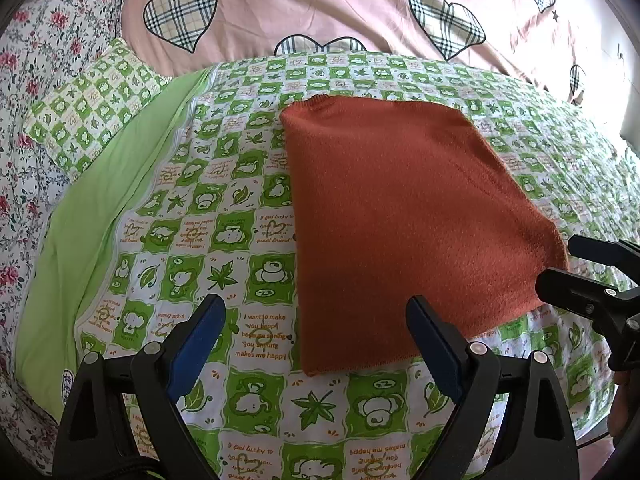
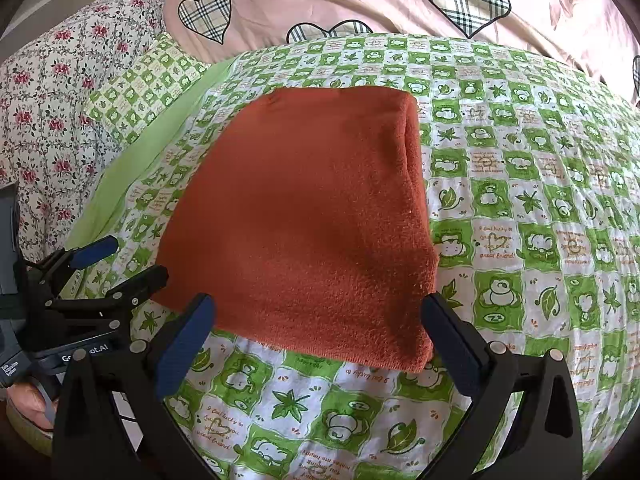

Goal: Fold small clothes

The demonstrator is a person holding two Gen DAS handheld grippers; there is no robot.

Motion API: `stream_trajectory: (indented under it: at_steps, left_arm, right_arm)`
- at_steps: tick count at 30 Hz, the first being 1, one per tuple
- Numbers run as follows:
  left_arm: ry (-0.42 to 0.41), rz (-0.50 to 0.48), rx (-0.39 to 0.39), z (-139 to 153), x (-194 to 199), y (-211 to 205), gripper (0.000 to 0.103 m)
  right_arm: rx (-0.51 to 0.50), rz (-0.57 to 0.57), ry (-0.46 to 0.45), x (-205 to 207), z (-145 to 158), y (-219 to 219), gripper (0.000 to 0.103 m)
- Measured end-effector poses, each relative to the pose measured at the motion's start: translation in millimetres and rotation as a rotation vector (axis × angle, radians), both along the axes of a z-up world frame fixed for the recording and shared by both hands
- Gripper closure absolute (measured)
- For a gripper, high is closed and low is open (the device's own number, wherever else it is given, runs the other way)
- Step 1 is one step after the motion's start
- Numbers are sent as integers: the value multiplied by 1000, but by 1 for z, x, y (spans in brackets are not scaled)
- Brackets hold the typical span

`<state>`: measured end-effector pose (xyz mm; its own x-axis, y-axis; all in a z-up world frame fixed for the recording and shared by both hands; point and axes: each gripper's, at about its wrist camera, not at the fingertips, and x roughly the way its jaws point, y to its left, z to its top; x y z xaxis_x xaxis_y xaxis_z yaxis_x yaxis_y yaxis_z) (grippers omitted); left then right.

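Bare quilt (image 2: 520, 200) around folded garment (image 2: 304, 216) (flat), small pillow (image 1: 96, 120) far left

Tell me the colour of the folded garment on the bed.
The folded garment is plain rust orange, with no pattern; the right wrist view shows it best.

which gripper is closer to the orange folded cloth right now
Right, narrowly. The right gripper straddles the near edge of the folded orange cloth, open jaws at its near corners. The left gripper sits off its near-left corner, mostly over the green checked quilt.

green checked quilt (image 1: 224, 216), pink heart duvet (image 1: 320, 4), floral sheet (image 1: 44, 52).
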<state>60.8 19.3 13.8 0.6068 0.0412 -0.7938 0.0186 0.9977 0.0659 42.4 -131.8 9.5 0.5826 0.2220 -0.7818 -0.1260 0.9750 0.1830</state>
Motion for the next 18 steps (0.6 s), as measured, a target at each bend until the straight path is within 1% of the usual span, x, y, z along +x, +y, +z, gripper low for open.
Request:
stream_trajectory:
  at_steps: [18]
  left_arm:
    - [-2, -6, -9, 2, 2, -1, 11]
  right_arm:
    - [9, 1, -7, 2, 2, 3, 1]
